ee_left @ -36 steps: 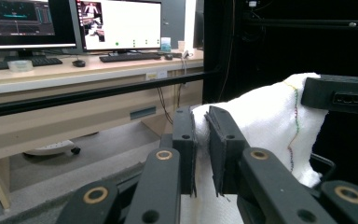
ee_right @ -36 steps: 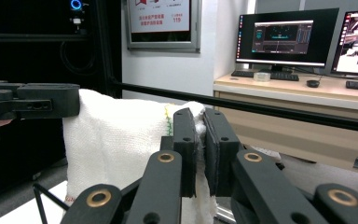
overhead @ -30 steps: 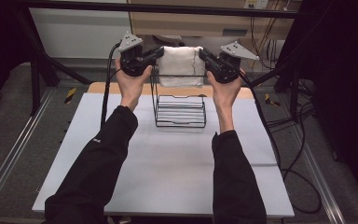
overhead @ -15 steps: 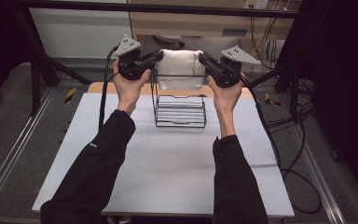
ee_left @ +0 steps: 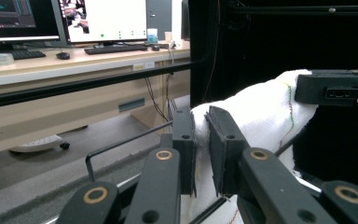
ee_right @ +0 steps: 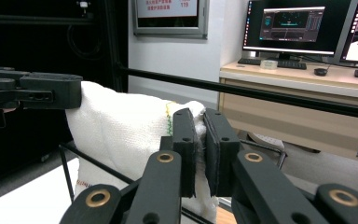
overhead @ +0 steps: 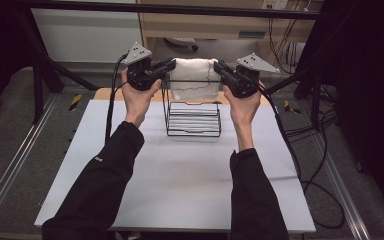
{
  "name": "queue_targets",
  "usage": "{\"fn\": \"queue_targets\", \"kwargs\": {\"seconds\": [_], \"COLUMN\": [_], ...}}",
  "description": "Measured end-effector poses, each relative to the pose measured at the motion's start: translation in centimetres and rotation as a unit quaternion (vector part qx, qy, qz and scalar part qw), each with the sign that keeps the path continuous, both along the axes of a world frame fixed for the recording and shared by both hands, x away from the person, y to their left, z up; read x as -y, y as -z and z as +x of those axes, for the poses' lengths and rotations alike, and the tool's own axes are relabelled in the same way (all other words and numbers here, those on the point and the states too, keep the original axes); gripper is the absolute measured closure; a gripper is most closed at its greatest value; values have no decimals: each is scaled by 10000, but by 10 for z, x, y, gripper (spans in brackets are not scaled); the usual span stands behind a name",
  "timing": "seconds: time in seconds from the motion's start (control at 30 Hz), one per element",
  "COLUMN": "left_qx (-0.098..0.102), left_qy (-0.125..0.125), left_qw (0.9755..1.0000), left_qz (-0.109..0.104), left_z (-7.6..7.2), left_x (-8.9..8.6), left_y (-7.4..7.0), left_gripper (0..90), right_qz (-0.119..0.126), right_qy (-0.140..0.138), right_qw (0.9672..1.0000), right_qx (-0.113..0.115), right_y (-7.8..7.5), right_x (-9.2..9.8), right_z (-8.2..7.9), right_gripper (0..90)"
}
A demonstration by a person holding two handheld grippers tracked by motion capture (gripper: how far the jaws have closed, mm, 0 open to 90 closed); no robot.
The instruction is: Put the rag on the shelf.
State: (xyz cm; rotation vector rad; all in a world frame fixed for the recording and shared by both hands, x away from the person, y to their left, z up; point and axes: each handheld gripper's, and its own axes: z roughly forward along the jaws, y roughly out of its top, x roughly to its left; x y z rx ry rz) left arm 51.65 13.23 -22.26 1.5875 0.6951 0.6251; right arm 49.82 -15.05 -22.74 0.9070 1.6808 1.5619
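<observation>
The white towel (overhead: 195,77) hangs stretched between your 2 grippers, above the far rim of the black wire rack (overhead: 193,119) that stands on the white table (overhead: 180,185). Your left gripper (overhead: 169,66) has its jaws clamped on the towel's left top corner, and your right gripper (overhead: 219,68) is clamped on the right top corner. The pickup and the spreading look done. What seems left is to lower the cloth so it drapes over the rack's top bar, then let go of both corners. The towel's lower part hangs behind the rack; whether it touches the wires is hard to tell.
</observation>
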Motion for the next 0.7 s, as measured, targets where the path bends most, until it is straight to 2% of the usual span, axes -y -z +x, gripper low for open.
{"fn": "queue_targets", "kwargs": {"seconds": [0.23, 0.57, 0.7], "left_qx": [-35, -68, -74], "left_qy": [110, 224, 280], "left_qw": [9999, 9997, 9993], "left_qz": [-5, 99, 216], "left_z": [-5, -14, -19], "left_x": [0, -2, -2], "left_y": [2, 6, 9], "left_gripper": [812, 810, 808], "right_qz": [-57, -169, -150], "right_qy": [-68, -196, -248], "right_qw": [10000, 9997, 9996], "right_qx": [-16, -20, -55], "right_y": [2, 7, 13], "right_x": [2, 4, 6], "right_z": [-7, -18, -21], "right_gripper": [840, 839, 839]}}
